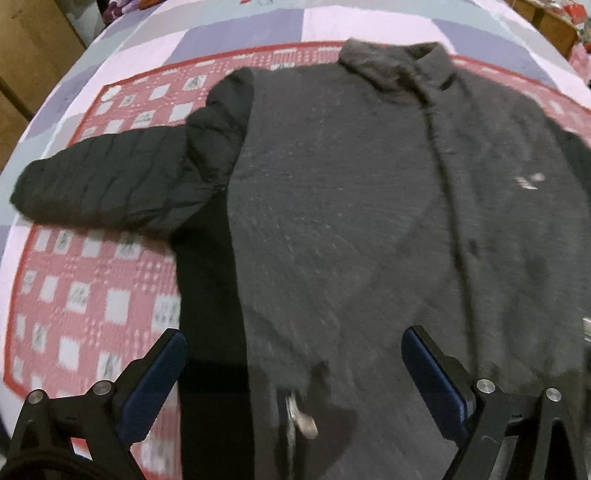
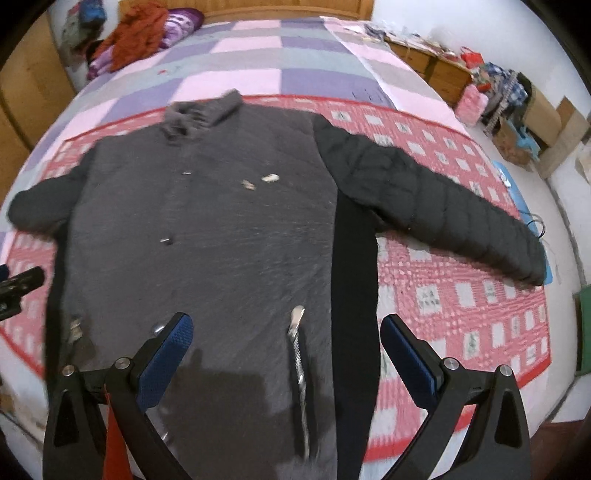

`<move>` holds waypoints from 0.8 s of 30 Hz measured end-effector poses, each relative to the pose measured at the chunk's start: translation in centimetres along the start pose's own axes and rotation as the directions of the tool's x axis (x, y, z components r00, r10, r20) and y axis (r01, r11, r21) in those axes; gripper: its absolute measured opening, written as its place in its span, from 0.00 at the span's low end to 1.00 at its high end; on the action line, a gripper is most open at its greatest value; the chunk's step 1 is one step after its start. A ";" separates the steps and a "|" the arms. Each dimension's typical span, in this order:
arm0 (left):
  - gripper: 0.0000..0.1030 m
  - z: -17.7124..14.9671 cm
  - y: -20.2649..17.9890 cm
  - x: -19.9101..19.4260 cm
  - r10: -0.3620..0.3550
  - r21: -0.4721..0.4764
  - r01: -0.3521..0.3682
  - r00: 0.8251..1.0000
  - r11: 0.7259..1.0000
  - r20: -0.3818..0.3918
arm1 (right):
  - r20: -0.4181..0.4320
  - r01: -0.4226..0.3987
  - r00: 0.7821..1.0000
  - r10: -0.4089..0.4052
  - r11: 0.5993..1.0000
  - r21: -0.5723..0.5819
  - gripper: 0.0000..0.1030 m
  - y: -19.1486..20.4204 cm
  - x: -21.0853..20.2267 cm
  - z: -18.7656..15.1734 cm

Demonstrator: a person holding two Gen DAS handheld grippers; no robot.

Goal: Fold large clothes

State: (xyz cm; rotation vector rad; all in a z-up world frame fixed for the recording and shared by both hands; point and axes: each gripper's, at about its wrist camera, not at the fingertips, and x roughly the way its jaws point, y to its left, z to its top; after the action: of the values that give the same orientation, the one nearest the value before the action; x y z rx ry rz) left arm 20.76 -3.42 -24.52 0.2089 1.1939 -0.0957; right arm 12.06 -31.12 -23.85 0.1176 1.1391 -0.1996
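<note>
A large dark grey fleece jacket (image 1: 351,206) (image 2: 207,229) with black quilted sleeves lies flat, front up, collar (image 1: 395,62) (image 2: 201,112) at the far end, on a red patterned blanket (image 1: 85,295) (image 2: 461,295). One sleeve (image 1: 110,181) stretches out to the left in the left wrist view; the other sleeve (image 2: 443,206) stretches right in the right wrist view. My left gripper (image 1: 293,373) hovers open over the jacket's lower hem near a zipper pull (image 1: 301,417). Over the lower right side my right gripper (image 2: 286,354) is open, with a pocket zipper (image 2: 297,350) between its fingers.
The blanket lies on a bed with a pink, purple and grey checked cover (image 2: 258,62). Piled clothes (image 2: 140,33) sit at the bed's far left corner. Wooden furniture (image 2: 432,66) and cluttered boxes (image 2: 532,118) stand along the right wall. The other gripper's tip (image 2: 18,284) shows at the left edge.
</note>
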 end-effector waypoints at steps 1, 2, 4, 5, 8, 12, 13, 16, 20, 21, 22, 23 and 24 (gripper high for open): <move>0.94 0.4 0.0 1.2 0.007 -0.004 -0.006 1.000 1.000 0.008 | 0.002 0.002 1.000 -0.002 1.000 0.001 1.00 -0.1 1.2 0.3; 0.94 0.8 -0.1 2.7 0.011 0.004 -0.011 1.000 1.000 0.016 | 0.009 -0.002 1.000 0.002 1.000 -0.006 1.00 0.1 2.8 0.7; 0.94 1.6 -0.2 5.1 0.034 0.017 -0.035 0.999 0.999 0.028 | 0.036 -0.008 0.999 0.010 0.999 -0.053 1.00 0.9 5.4 1.5; 0.94 1.9 -0.1 6.7 0.052 0.018 -0.053 0.998 0.998 0.032 | 0.046 -0.007 0.999 0.011 0.996 -0.084 1.00 1.4 6.5 1.7; 0.98 2.0 1.9 10.4 0.123 -0.020 -0.123 0.992 0.992 0.001 | 0.072 0.017 0.997 -0.005 0.986 -0.168 1.00 1.5 10.3 2.5; 1.00 0.8 6.2 11.9 0.088 -0.103 -0.082 0.994 0.991 0.061 | 0.034 0.082 0.996 -0.081 0.996 -0.022 1.00 -6.9 14.4 2.3; 1.00 0.6 6.7 11.8 0.084 -0.090 -0.078 0.994 0.993 0.074 | 0.026 0.115 0.993 -0.116 0.993 0.032 1.00 -10.0 14.8 1.9; 1.00 0.1 7.5 10.7 0.096 -0.085 -0.090 0.992 0.992 0.080 | 0.030 0.100 0.994 -0.102 0.992 0.076 1.00 -14.3 14.3 0.8; 1.00 -1.8 5.8 6.6 0.079 -0.078 -0.070 0.989 0.995 0.125 | 0.094 0.152 0.984 -0.154 0.988 0.024 0.99 -12.3 11.3 -0.1; 1.00 -3.0 4.8 5.1 0.057 -0.069 -0.047 0.988 0.997 0.144 | 0.127 0.114 0.985 -0.115 0.993 0.016 0.99 -10.7 9.8 -0.8; 1.00 -4.5 3.6 3.8 0.025 -0.058 -0.017 0.989 0.998 0.148 | 0.148 0.093 0.985 -0.092 0.996 -0.002 0.99 -9.5 8.8 -1.4; 1.00 -6.1 2.3 2.9 -0.001 -0.043 0.007 0.990 0.999 0.142 | 0.179 0.069 0.982 -0.058 0.996 -0.056 0.99 -7.1 7.4 -2.6; 1.00 -7.5 0.9 2.3 -0.019 -0.021 0.022 0.991 1.000 0.133 | 0.195 0.062 0.980 -0.043 0.993 -0.095 0.99 -5.4 6.6 -3.6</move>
State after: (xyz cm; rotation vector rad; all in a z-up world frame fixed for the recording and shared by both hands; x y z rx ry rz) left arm 14.99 -0.84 -29.20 0.1679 1.0637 -0.1123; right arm 10.30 -36.32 -31.27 -0.0219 0.9571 -0.1955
